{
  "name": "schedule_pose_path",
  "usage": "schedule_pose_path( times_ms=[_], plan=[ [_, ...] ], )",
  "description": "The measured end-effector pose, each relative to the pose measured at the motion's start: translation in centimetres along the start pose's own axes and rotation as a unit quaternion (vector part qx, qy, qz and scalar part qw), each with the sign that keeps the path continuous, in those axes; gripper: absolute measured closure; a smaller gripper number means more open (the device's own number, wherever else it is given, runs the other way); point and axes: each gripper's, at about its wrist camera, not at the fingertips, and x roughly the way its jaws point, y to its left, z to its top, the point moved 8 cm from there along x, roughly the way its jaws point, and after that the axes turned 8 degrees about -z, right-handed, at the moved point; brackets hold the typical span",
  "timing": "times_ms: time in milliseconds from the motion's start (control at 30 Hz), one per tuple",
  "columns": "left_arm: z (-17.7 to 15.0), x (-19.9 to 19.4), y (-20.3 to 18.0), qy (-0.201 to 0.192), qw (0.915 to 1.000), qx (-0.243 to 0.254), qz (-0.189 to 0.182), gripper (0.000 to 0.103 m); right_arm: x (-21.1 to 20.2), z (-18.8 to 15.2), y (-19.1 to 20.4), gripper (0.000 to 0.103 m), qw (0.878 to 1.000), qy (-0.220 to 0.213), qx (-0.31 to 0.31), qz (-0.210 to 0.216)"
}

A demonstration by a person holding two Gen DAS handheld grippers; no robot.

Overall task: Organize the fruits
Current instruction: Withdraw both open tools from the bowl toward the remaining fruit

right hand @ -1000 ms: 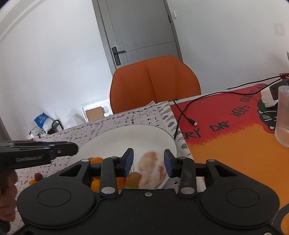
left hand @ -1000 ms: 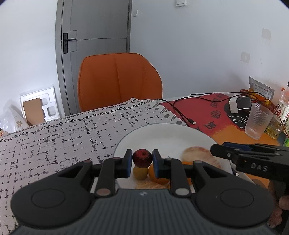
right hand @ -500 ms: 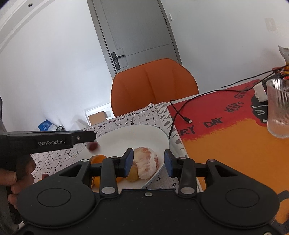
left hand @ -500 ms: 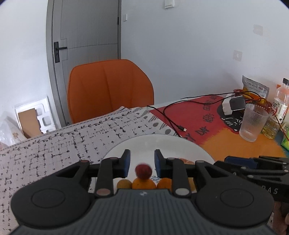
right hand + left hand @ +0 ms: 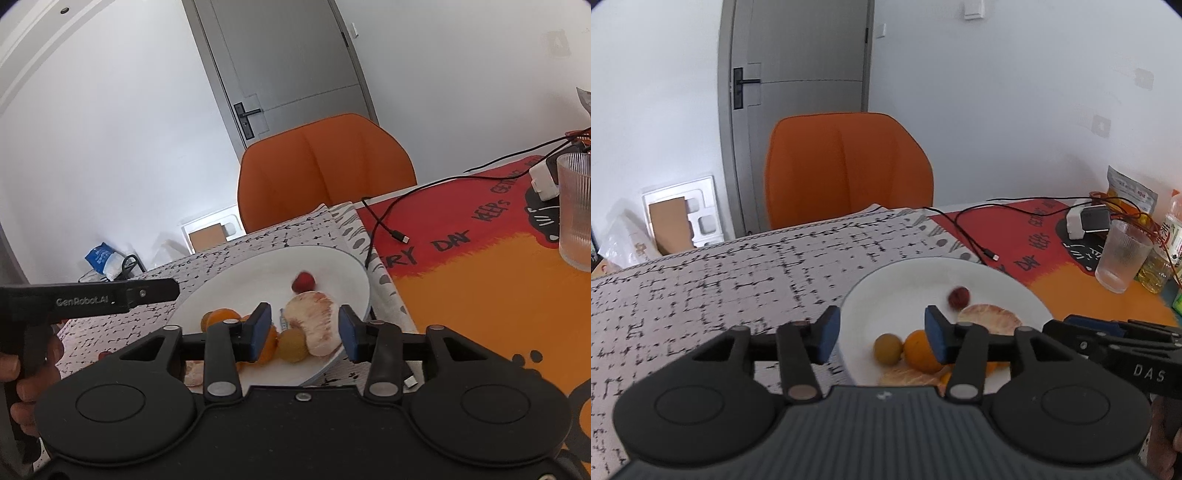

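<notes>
A white plate (image 5: 908, 280) on the patterned cloth holds a small red fruit (image 5: 959, 296), a peeled pomelo piece (image 5: 988, 318), an orange (image 5: 919, 350) and a small yellow-brown fruit (image 5: 887, 349). My left gripper (image 5: 879, 334) is open and empty, above the plate's near edge. In the right wrist view the plate (image 5: 229, 288) shows the red fruit (image 5: 303, 282), the pomelo piece (image 5: 317, 323), oranges (image 5: 221, 318) and the yellow-brown fruit (image 5: 292, 345). My right gripper (image 5: 303, 332) is open and empty, close over the pomelo piece and the yellow-brown fruit.
An orange chair (image 5: 846, 166) stands behind the table. A black cable (image 5: 975, 236) lies on the red-orange mat (image 5: 480, 266). A ribbed glass (image 5: 1123, 254), a charger (image 5: 1086, 221), bottles and a snack bag sit at the far right. Another small red fruit (image 5: 104, 355) lies on the cloth left of the plate.
My left gripper opened and let go of the small red fruit, which dropped and now lies on the plate by the pomelo piece. The left gripper pulled back leftward. The right gripper opened wider.
</notes>
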Motion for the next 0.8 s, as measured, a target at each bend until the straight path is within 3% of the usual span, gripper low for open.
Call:
schedule_pose_path(
  times_ms=[100,333,467,633,800],
  plan=[
    [-0.2,-0.8,1.0,-0.003,0.9999,-0.004,0.010,0.049,-0.4,0.0,0.5,0.054,1.000,-0.003,-0.002,0.001],
    [-0.3,-3.2,2.9,-0.026,0.9989,-0.020,0.034,0.022,-1.0,0.0,2.1,0.043,1.000,-0.006,-0.010,0.006],
    [-0.4,-4.4,3.8,-0.032,0.9983,-0.025,0.042,0.019,-1.3,-0.1,3.2,0.031,1.000,-0.007,-0.014,0.013],
    [-0.9,-5.6,5.0,-0.035,0.9974,-0.034,0.053,0.017,-1.6,-0.1,4.3,0.024,1.000,-0.006,-0.020,0.018],
    [-1.2,-6.8,6.1,-0.042,0.9963,-0.041,0.064,0.013,-1.9,-0.2,5.5,0.006,0.999,-0.008,-0.026,0.023]
  ],
)
